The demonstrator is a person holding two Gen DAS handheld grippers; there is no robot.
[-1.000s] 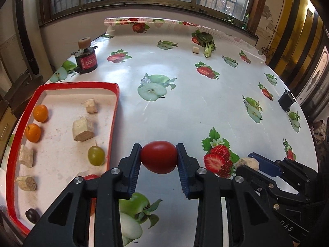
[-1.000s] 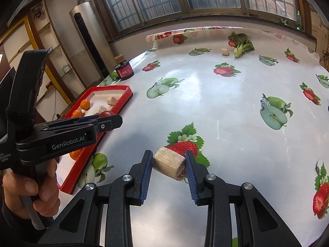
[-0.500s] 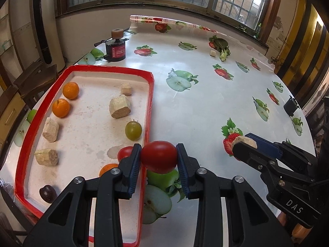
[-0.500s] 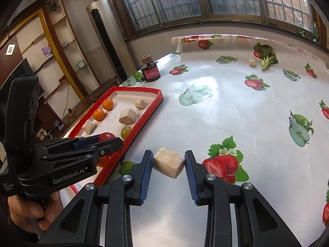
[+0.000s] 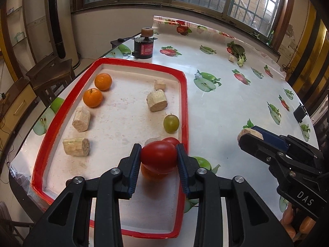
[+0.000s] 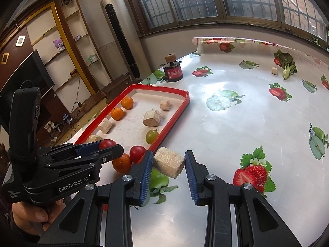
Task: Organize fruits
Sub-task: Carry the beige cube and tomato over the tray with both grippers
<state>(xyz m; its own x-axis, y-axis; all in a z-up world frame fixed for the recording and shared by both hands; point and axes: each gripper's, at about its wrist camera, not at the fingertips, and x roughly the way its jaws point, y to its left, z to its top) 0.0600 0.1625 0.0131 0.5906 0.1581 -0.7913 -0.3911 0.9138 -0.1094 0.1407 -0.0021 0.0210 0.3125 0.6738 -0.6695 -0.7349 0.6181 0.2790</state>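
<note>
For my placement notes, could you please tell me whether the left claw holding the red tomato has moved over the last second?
Yes: the left claw carried the red tomato leftward from the bare tablecloth to above the red-rimmed tray.

A red-rimmed rectangular tray [image 5: 185, 103] lies at the left edge of the round table covered in fruit-print oilcloth [image 5: 236, 107]. In the tray, two round oranges [image 5: 103, 81] sit along its left side, ahead of two pale cut cane chunks [image 5: 81, 118]. Along its right side lie two more chunks, then a round green grape [image 5: 171, 123]. Behind the tray stands a black cylindrical device with a red label [image 5: 144, 46].
</note>
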